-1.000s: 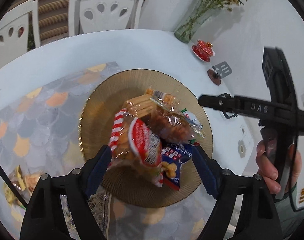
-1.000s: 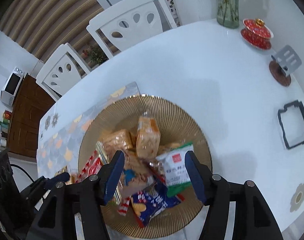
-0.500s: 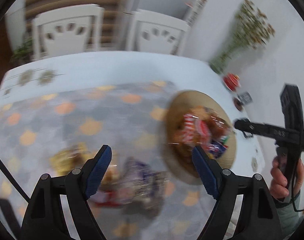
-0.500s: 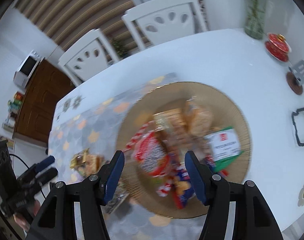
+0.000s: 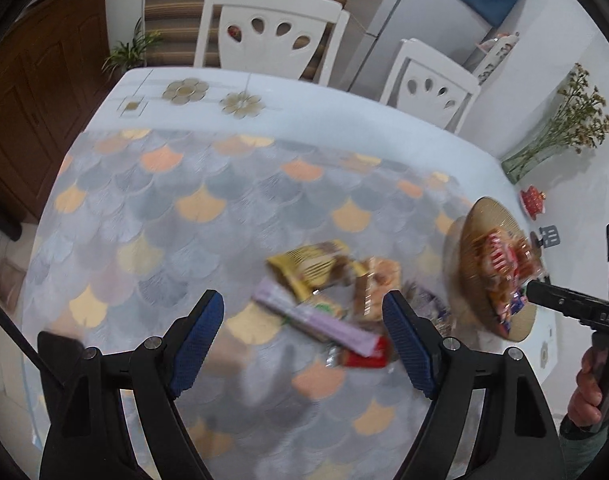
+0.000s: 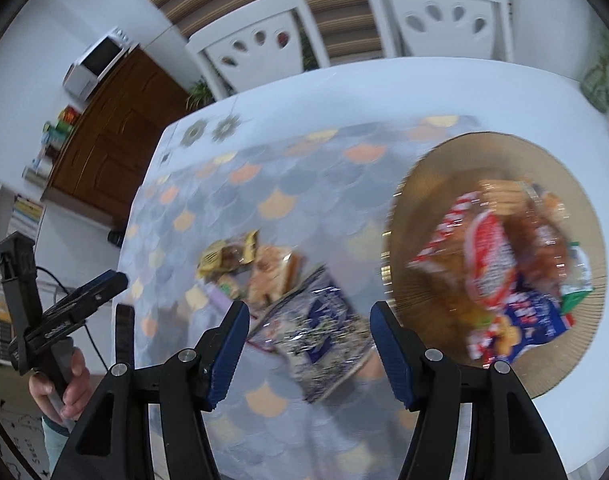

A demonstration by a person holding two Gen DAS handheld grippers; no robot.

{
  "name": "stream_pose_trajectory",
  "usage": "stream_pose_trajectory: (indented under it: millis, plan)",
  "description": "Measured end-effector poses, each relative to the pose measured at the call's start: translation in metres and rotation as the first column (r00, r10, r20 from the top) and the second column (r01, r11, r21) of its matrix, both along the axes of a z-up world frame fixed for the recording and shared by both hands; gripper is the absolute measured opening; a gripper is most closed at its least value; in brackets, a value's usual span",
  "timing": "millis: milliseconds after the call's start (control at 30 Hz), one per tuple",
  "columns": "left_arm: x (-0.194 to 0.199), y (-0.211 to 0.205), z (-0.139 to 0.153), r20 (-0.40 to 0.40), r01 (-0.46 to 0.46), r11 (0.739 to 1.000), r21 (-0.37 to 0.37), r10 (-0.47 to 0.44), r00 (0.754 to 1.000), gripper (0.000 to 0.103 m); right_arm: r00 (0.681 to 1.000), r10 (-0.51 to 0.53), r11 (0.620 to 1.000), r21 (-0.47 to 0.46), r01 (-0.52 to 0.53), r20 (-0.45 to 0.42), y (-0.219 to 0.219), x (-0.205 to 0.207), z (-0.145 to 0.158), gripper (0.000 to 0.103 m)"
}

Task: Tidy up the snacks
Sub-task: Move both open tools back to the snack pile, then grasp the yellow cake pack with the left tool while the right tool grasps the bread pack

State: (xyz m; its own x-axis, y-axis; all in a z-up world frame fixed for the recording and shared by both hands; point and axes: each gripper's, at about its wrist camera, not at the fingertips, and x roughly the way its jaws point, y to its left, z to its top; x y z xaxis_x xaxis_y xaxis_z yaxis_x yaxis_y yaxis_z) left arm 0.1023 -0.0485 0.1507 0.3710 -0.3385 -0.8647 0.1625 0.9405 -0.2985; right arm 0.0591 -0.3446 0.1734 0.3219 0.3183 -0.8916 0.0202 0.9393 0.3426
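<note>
My left gripper [image 5: 304,336] jaws apart, empty, above scale-pattern mat [image 5: 176,216]. My right gripper [image 6: 308,346] jaws apart too, nothing between. Just ahead: loose snacks on mat, blurred — purple bar [image 5: 316,318], yellow packet [image 5: 304,268], silver-blue bag [image 6: 316,332]. Beyond, right of pile: gold plate [image 6: 424,184] heaped with snack packs [image 6: 504,272]. Farthest: white chairs [image 5: 272,28], vase [image 5: 540,156].

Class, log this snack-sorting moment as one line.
left gripper: open, empty | right gripper: open, empty | round gold ribbed plate: holds snacks | loose snack packets: on scalloped mat
</note>
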Motion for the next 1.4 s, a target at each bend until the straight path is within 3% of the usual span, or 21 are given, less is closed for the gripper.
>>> stream_pose_trajectory:
  millis: [200, 367, 500, 633, 867, 1200, 1400]
  plan:
    - [0.0, 0.013, -0.023, -0.043, 0.019, 1.0, -0.016, -0.02, 0.999, 0.079, 0.999, 0.033, 0.999, -0.004, -0.033, -0.017, 0.04, 0.004, -0.012, 0.061]
    - [0.014, 0.005, -0.034, -0.057, 0.122, 0.992, -0.032, -0.123, 0.991, 0.08, 0.998, 0.008, 1.0, -0.006, -0.008, -0.069, 0.062, 0.014, -0.038, 0.061]
    - [0.038, -0.017, -0.052, -0.122, 0.25, 0.968, -0.001, -0.249, 0.961, 0.081, 0.993, -0.009, 1.0, -0.011, 0.007, -0.114, 0.077, 0.026, -0.062, 0.061]
    - [0.057, -0.033, -0.062, -0.116, 0.322, 0.946, 0.049, -0.314, 0.942, 0.081, 0.99, -0.023, 0.999, -0.043, 0.017, -0.142, 0.09, 0.041, -0.082, 0.061]
    - [0.077, -0.049, -0.079, -0.108, 0.416, 0.909, 0.021, -0.412, 0.905, 0.081, 0.982, -0.061, 0.995, -0.085, 0.046, -0.179, 0.1, 0.067, -0.11, 0.061]
    - [0.096, -0.067, -0.113, -0.158, 0.53, 0.847, -0.039, -0.528, 0.834, 0.079, 0.963, -0.081, 0.989, -0.137, 0.046, -0.257, 0.107, 0.082, -0.151, 0.06]
    - [0.099, -0.069, -0.127, -0.186, 0.541, 0.839, -0.065, -0.543, 0.819, 0.079, 0.968, -0.065, 0.984, -0.175, 0.022, -0.241, 0.11, 0.087, -0.153, 0.054]
